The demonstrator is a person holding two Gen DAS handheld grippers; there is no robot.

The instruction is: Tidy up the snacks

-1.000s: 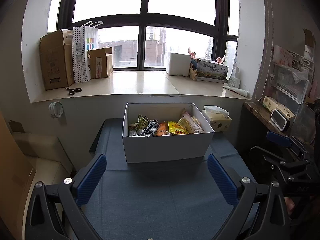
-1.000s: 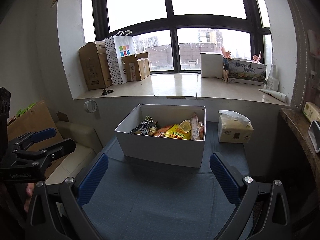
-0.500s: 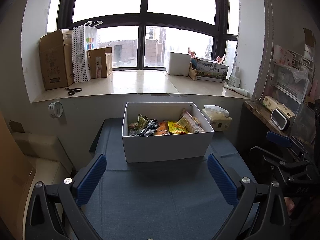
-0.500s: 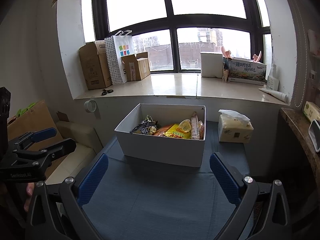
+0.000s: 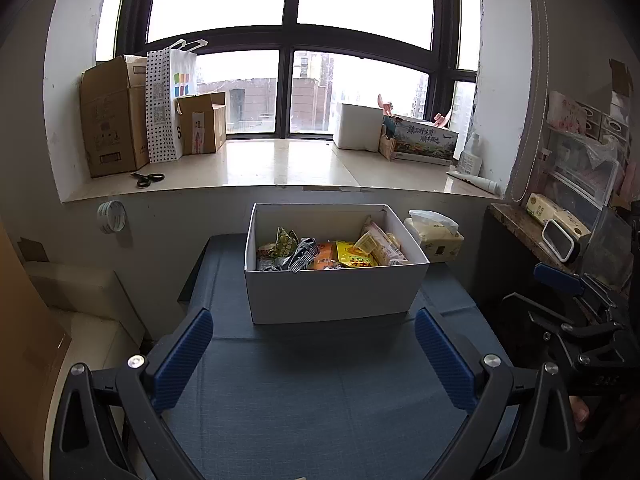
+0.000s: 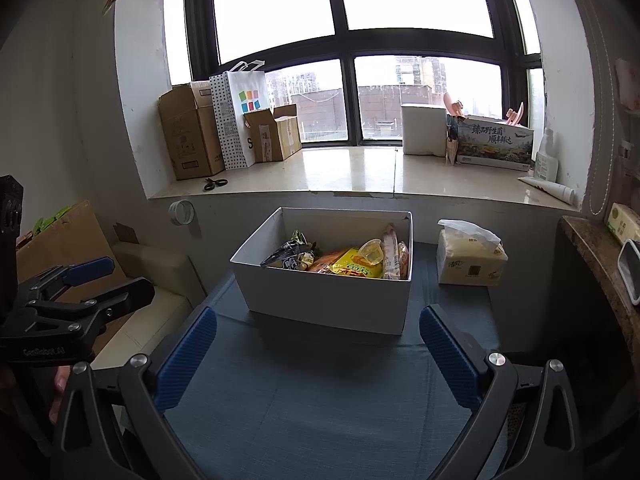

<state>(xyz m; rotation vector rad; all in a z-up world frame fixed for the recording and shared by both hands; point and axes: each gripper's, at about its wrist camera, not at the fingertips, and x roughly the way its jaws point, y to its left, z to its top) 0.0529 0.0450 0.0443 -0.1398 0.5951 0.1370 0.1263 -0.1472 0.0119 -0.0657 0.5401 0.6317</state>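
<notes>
- Since the earlier frames, nothing has visibly moved.
- White box [image 5: 332, 292] of snacks [image 5: 352, 254] sits on the blue table [image 5: 320, 400], ahead of both claws.
- Left claw [image 5: 312, 356] and right claw [image 6: 318, 350]: spread wide, empty.

It looks like a lived-in room in a city flat. A wide window [image 5: 288, 60] faces apartment blocks, and its stone sill [image 5: 272, 168] serves as storage: cardboard boxes [image 5: 112, 116], a paper bag [image 5: 168, 100], scissors [image 5: 147, 178]. A tissue pack [image 6: 468, 260] sits on the blue-covered bench [image 6: 320, 400], and toiletries and drawers crowd a shelf [image 5: 532, 232] on the right.
</notes>
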